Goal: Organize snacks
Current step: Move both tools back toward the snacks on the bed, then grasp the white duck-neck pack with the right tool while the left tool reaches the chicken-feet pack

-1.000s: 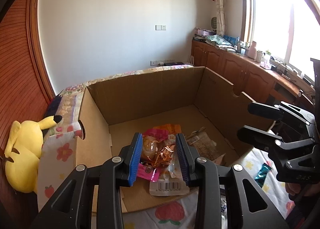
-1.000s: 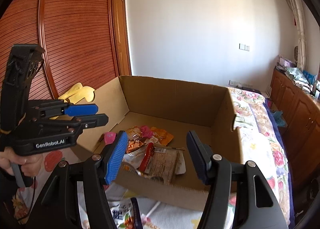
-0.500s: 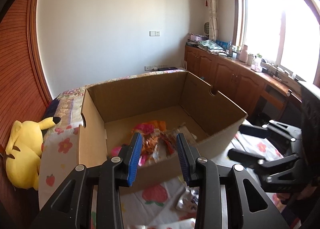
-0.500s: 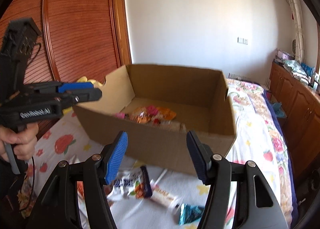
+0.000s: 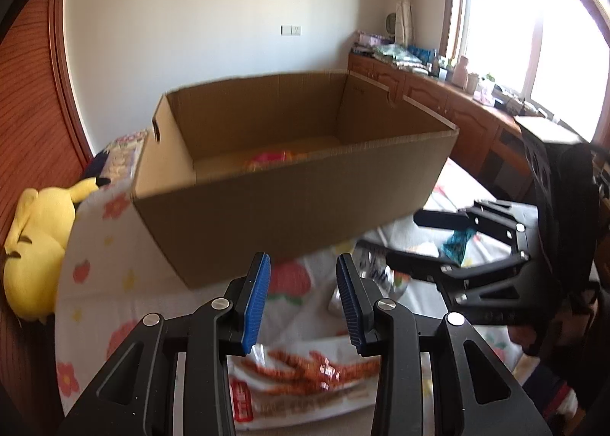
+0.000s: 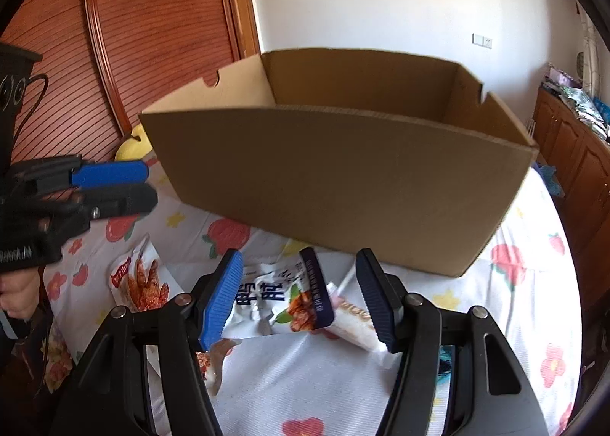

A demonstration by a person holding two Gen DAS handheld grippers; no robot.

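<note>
Cardboard box (image 6: pixel 343 184): open-topped, tall near wall facing both grippers; blocks level approach, entry only over the rim.
Box interior (image 5: pixel 267 138): mostly free floor; pink and orange packets (image 5: pixel 272 158) low against the near wall.
Floral sheet (image 6: pixel 343 390): open strip before the box, littered.
White duck-gizzard packet (image 6: pixel 282 298): flat, between the spread fingers of the right gripper (image 6: pixel 299 300).
Red-print snack bag (image 5: pixel 305 378): beneath the parted left gripper (image 5: pixel 303 302).
Teal wrapper (image 5: pixel 459 243): beside the right gripper.
Yellow plush (image 5: pixel 36 241): at the sheet's left edge.
</note>
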